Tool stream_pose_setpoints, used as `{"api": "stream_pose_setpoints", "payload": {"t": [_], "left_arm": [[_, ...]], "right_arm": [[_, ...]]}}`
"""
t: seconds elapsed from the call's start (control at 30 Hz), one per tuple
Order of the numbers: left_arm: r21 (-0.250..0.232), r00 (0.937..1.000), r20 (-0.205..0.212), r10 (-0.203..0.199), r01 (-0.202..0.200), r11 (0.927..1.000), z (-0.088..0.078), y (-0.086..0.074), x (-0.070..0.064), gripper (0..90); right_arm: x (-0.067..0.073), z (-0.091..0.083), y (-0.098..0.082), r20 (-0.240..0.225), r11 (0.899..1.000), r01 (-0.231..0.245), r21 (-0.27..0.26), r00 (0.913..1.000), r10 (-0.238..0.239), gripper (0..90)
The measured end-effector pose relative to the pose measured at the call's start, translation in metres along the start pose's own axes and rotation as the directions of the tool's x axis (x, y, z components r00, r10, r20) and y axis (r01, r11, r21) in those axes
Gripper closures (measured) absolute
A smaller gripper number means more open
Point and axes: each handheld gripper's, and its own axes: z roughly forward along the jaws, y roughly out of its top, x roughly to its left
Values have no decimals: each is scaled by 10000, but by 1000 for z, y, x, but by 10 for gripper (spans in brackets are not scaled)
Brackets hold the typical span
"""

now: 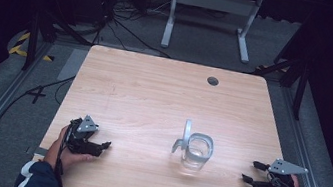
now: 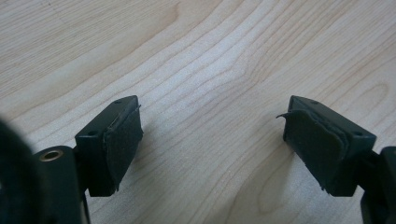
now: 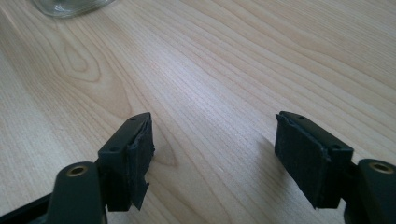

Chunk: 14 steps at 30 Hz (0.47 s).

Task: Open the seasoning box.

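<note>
My left gripper (image 2: 210,140) and right gripper (image 3: 212,154) rest spread and empty on the wooden table (image 1: 155,86). Between them stands a clear glass jar (image 1: 195,154), its hinged lid (image 1: 187,131) apparently raised: rigid, slippery, breakable; grasp the walls.

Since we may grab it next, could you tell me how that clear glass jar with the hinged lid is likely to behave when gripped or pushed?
The glass jar looks rigid and probably fragile and slippery against the pads. Its lid stands open on one side, so weight may sit off-centre and a push could tip it. It appears empty, so likely lightish. Both grippers are open, away from it.
</note>
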Motion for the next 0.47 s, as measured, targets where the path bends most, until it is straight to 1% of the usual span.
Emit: {"api": "stream_pose_setpoints", "payload": {"t": [0.1, 0.13, 0.23, 0.3, 0.33, 0.4, 0.43, 0.47], "left_arm": [[31, 10000, 24, -48, 48, 10000, 0, 0, 0, 196], [-8, 9998, 28, -189, 189, 9998, 1, 0, -1, 196], [5, 9999, 37, -151, 151, 9999, 1, 0, -1, 194], [49, 9997, 101, -236, 235, 9997, 1, 1, -1, 193], [55, 9999, -61, 101, -101, 9999, 1, 1, 1, 193], [23, 10000, -43, 28, -28, 10000, 1, 1, 1, 192], [-8, 9999, -95, 124, -124, 9999, 1, 1, 1, 192], [21, 10000, -60, 60, -60, 10000, 1, 1, 1, 192]], "right_arm": [[0, 0, 0, -15, 10000, 12, -12, 10000, -12, 281], [0, 0, 0, -29, 10000, 3, 9, 10000, -2, 281], [0, 0, 0, -46, 10000, -16, 10, 10000, 16, 281], [0, 0, 0, -46, 10000, -12, 18, 10000, 12, 280], [0, 0, 0, -48, 10000, -14, 9, 10000, 14, 281], [0, 0, 0, -47, 10000, -14, 8, 10000, 14, 281], [0, 0, 0, -47, 10000, -14, 8, 10000, 14, 281], [0, 0, 0, -48, 10000, -14, 9, 10000, 14, 280]]}}
